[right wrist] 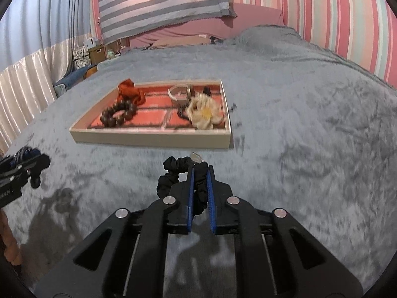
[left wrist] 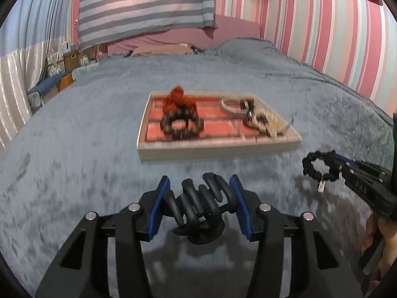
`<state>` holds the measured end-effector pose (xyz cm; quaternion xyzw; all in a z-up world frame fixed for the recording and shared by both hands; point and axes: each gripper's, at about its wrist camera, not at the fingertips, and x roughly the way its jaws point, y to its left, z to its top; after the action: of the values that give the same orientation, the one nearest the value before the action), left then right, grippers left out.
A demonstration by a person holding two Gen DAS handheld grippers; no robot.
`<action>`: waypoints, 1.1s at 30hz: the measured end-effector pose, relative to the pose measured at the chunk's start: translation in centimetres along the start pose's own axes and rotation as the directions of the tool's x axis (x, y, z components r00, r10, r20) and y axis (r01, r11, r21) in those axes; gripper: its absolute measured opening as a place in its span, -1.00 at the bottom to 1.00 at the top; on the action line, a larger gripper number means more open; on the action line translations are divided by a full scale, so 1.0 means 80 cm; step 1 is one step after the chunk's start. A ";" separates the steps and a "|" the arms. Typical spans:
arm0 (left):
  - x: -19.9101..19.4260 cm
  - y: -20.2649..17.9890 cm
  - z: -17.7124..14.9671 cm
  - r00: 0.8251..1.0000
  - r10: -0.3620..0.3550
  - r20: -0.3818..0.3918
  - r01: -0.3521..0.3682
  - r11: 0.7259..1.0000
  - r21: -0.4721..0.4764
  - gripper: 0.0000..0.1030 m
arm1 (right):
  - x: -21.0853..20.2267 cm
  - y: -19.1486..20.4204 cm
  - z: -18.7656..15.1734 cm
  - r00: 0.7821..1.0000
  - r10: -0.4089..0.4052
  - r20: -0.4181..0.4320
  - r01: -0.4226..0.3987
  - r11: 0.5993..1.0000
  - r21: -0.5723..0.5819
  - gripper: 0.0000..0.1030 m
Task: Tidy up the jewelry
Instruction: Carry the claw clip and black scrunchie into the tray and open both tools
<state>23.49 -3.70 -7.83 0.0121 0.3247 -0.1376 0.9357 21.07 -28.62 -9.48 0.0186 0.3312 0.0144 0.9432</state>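
Note:
My left gripper (left wrist: 199, 185) is shut on a black claw hair clip (left wrist: 198, 203), held just above the grey blanket. My right gripper (right wrist: 200, 168) is shut on a black scrunchie (right wrist: 171, 176) with a small silver tag; in the left wrist view that scrunchie (left wrist: 321, 165) hangs at the right. Ahead lies a shallow tray (left wrist: 215, 146) with a red divided floor. In it are a dark bead bracelet (left wrist: 182, 124), an orange scrunchie (left wrist: 178, 99), a pale bangle (left wrist: 230, 105) and a cream flower hair tie (right wrist: 204, 113).
Everything rests on a bed covered by a grey plush blanket (right wrist: 310, 149). A striped cloth (right wrist: 161, 2) hangs behind, with pink striped wallpaper (left wrist: 335, 37) to the right and boxes (right wrist: 96, 52) beside the bed at left. A person's hand (left wrist: 382, 238) shows at the right edge.

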 end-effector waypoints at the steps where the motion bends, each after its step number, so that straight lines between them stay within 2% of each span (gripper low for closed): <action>1: 0.005 0.000 0.010 1.000 0.003 0.009 -0.003 1.000 0.000 -0.04 | 0.002 0.001 0.006 1.000 0.000 0.006 0.000 1.000 -0.002 -0.80; 8: 0.057 0.007 0.074 0.998 0.043 0.045 -0.043 0.999 -0.004 -0.04 | 0.036 0.009 0.063 0.999 -0.002 0.045 0.002 1.000 -0.009 -0.80; 13: 0.106 0.013 0.100 0.997 0.075 0.032 -0.075 0.997 0.001 -0.04 | 0.081 0.012 0.092 0.999 -0.001 0.038 0.001 1.000 -0.007 -0.80; 24: 0.207 0.041 0.099 0.994 0.095 -0.063 -0.097 0.995 -0.031 -0.03 | 0.175 -0.002 0.107 1.000 -0.013 -0.024 0.013 1.000 0.021 -0.80; 27: 0.222 0.046 0.096 0.992 0.091 -0.089 -0.095 0.995 -0.040 -0.03 | 0.186 -0.003 0.105 0.999 -0.016 -0.034 0.016 1.000 0.016 -0.80; 33: 0.234 0.052 0.098 0.991 0.099 -0.090 -0.104 0.993 -0.048 -0.03 | 0.206 -0.003 0.095 0.999 -0.014 -0.052 0.015 1.000 0.027 -0.79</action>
<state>43.43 -5.26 -13.35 0.0103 0.3676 -0.0805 0.9264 38.70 -28.40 -13.85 0.0287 0.3558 0.0035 0.9341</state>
